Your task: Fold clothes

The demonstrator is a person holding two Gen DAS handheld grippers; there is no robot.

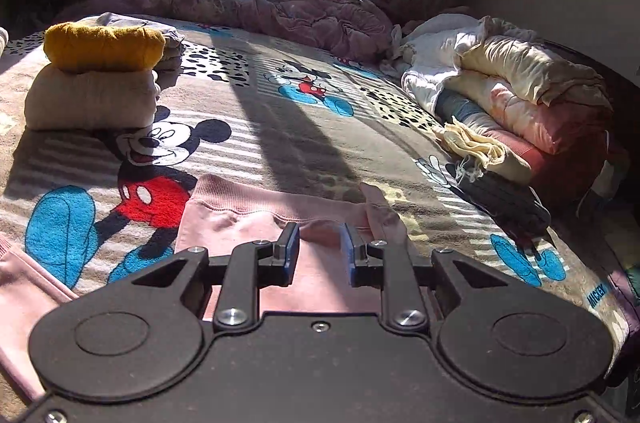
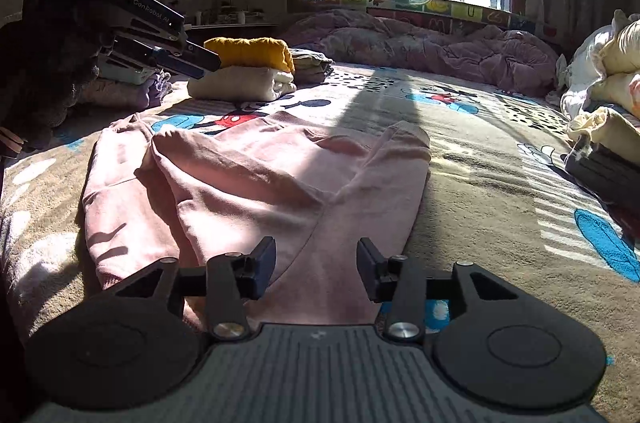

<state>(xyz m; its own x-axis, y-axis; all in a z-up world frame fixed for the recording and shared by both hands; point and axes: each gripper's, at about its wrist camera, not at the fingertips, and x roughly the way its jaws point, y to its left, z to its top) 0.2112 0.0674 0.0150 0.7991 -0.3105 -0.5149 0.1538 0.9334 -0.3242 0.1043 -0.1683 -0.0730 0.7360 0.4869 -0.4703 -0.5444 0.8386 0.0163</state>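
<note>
- Pink sweatshirt [image 2: 256, 183]: lies flat on the bed [image 2: 480, 183], filling the centre and lower left of the right wrist view. One sleeve is folded across the body, its cuff [image 2: 404, 131] reaching toward the upper right of the garment. The ribbed hem [image 1: 224, 191] shows at centre in the left wrist view.
- Handling, as you may judge it: soft, light knit that drapes and creases; it will sag if you lift it by one point. The ribbed hem and cuff look thicker and should give your firmest pinch.
- Left gripper [image 1: 319, 243]: jaws parted a little, nothing between the pads, held just above the pink fabric. In the right wrist view it appears at upper left [image 2: 200, 63], raised clear of the bed.
- Right gripper [image 2: 316, 263]: jaws spread, empty, hovering over the lower edge of the sweatshirt.
- Folded stack [image 2: 244, 75]: a mustard piece on a cream one, upper left, well apart from the sweatshirt.
- Unfolded pile [image 1: 520, 95]: right edge of the bed.
</note>
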